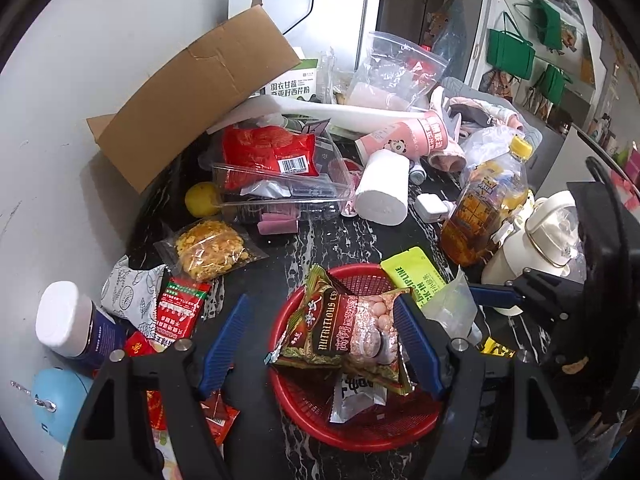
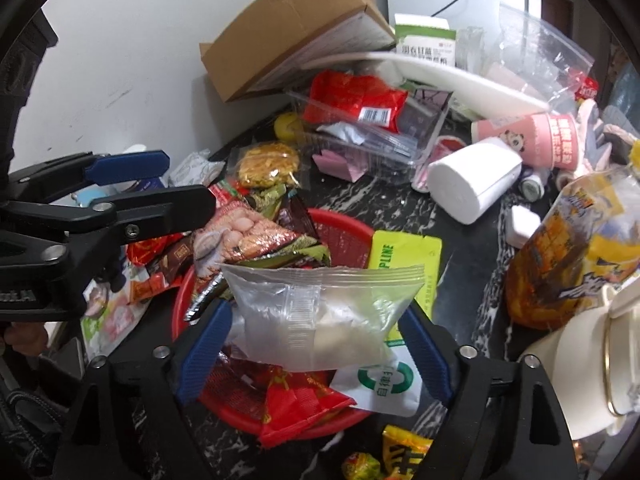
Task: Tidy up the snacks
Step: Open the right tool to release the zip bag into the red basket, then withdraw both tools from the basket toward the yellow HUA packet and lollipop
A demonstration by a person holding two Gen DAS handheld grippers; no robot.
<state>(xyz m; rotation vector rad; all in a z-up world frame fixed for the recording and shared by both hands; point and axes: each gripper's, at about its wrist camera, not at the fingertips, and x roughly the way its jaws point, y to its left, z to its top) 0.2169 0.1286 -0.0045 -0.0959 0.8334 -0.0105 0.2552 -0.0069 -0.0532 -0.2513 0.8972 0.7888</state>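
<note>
A red basket [image 1: 316,420] sits on the black marble counter and shows in the right wrist view too [image 2: 344,236]. A brown "Nutritious" snack packet [image 1: 344,336] lies in it. My left gripper [image 1: 320,340] is open above the basket, its right pad against the packet's edge. My right gripper [image 2: 316,344] is shut on a clear bag of white pieces [image 2: 316,316], held over the basket. Red packets [image 2: 296,404] lie in the basket below it. The left gripper's fingers [image 2: 132,168] show at the left of the right wrist view.
A yellow-green pouch [image 1: 412,276] lies beside the basket. A bag of yellow snacks [image 1: 208,248], red sachets [image 1: 180,308], a white-capped bottle [image 1: 72,324], a tissue roll [image 1: 384,188], a tea bottle [image 1: 488,208], a white kettle [image 1: 548,236], a clear tray [image 1: 280,184] and a cardboard box [image 1: 192,92] crowd the counter.
</note>
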